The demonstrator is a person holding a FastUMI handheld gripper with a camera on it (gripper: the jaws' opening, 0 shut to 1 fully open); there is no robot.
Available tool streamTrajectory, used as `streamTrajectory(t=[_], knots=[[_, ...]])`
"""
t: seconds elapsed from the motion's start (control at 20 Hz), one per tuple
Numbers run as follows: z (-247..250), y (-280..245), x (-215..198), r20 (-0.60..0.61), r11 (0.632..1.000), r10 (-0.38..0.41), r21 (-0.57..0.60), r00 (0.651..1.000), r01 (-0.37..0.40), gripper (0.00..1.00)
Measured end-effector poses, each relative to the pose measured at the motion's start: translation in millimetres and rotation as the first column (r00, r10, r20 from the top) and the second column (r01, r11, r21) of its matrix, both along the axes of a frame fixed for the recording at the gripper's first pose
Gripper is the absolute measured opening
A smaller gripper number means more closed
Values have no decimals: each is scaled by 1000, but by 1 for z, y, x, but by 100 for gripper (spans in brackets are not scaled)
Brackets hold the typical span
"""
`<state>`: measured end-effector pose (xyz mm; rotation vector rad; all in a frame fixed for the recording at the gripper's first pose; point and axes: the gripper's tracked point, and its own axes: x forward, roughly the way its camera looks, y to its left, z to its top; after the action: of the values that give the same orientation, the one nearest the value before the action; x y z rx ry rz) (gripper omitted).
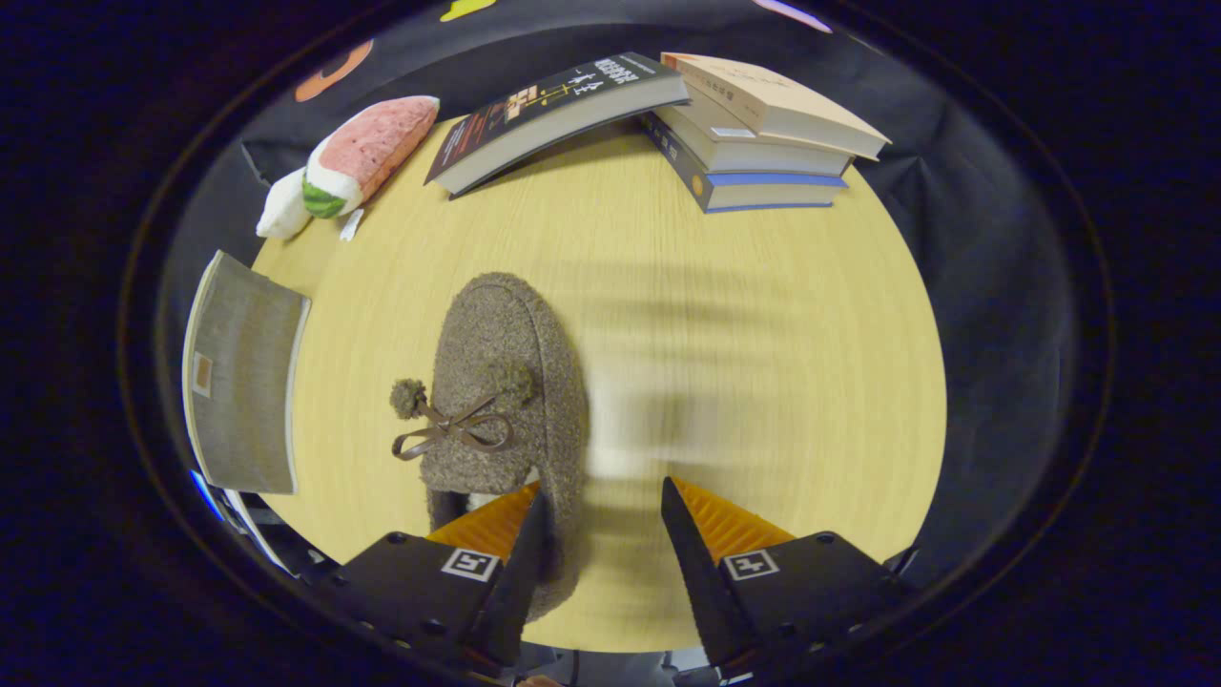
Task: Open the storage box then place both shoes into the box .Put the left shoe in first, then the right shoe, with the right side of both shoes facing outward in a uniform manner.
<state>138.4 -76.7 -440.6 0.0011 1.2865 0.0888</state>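
You are looking at an evenly lit, fairly bright scene: the pale wooden round tabletop (pixel 744 315) glows warm, with no harsh glare. Soft, smeared shadow bands cross it just ahead of the gripper (pixel 603 496), whose fingers stand apart with bare wood between the tips, the left one over the shoe's heel. That patch is streaked with motion blur, while the fuzzy brown slipper with a ribbon bow (pixel 506 382) stays reasonably sharp. The fisheye bends everything outward; the stack of books (pixel 763 143) beyond curves, and its shadow falls toward you.
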Motion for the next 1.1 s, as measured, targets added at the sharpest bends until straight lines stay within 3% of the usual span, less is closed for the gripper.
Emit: streamTrajectory(t=[0.1, 0.15, 0.25, 0.45, 0.75, 1.1], knots=[[-6, 5, 3, 1, 999, -25, 43, 1000, 25, 48], [-8, 10, 3, 6, 997, -25, 70, 1000, 25, 45], [-5, 20, 1, -13, 988, -59, 142, 998, 61, 30], [-8, 17, 1, -18, 988, -56, 141, 998, 58, 1], [9, 15, -22, -83, 964, -137, 216, 987, 152, 1], [96, 58, -23, 20, 953, -145, 272, 989, 134, 1]])
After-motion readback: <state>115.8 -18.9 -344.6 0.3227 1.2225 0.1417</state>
